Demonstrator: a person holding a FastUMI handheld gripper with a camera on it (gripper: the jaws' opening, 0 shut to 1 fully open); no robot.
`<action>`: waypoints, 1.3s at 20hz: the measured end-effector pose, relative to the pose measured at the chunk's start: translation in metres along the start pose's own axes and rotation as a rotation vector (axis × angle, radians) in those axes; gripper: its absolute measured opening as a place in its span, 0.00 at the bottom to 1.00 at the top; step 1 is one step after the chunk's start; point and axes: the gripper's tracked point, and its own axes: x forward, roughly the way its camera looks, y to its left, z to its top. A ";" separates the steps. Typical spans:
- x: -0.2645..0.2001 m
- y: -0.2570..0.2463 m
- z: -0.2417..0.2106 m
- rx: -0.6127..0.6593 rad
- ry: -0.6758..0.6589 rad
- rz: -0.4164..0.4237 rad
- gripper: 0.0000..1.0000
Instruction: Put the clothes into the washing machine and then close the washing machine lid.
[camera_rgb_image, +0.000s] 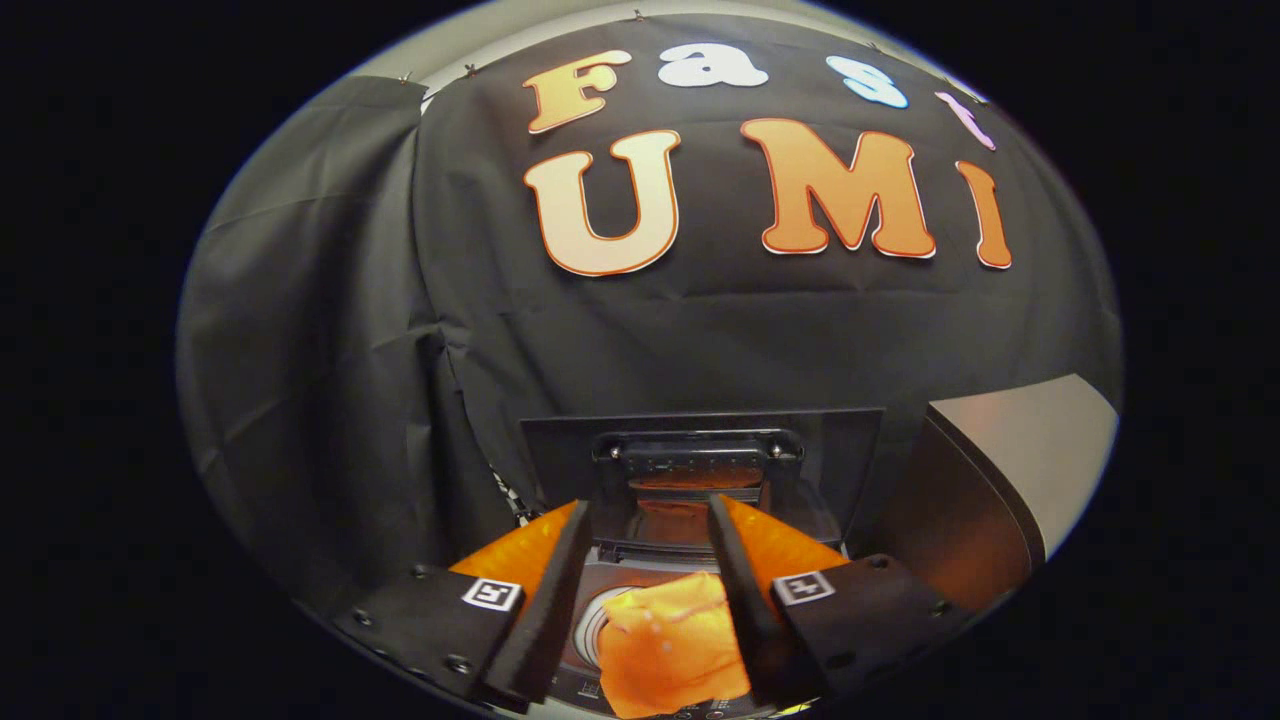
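My gripper is open, its fingers spread wide above the top of the washing machine. An orange cloth lies crumpled below and between the fingers, closer to the right finger, over the round drum opening. I cannot tell whether the cloth touches the right finger; the left one is apart from it. Just beyond the fingertips the dark washing machine lid stands raised upright, and its glossy panel mirrors some orange.
A grey cabinet or appliance stands close to the right of the washer. Black cloth walls hang behind and to the left of the machine.
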 end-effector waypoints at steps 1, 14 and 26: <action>0.000 -0.002 -0.001 -0.002 0.002 -0.003 0.79; 0.000 -0.017 -0.025 0.011 0.045 -0.024 0.90; 0.023 -0.016 0.041 0.077 0.015 0.004 0.94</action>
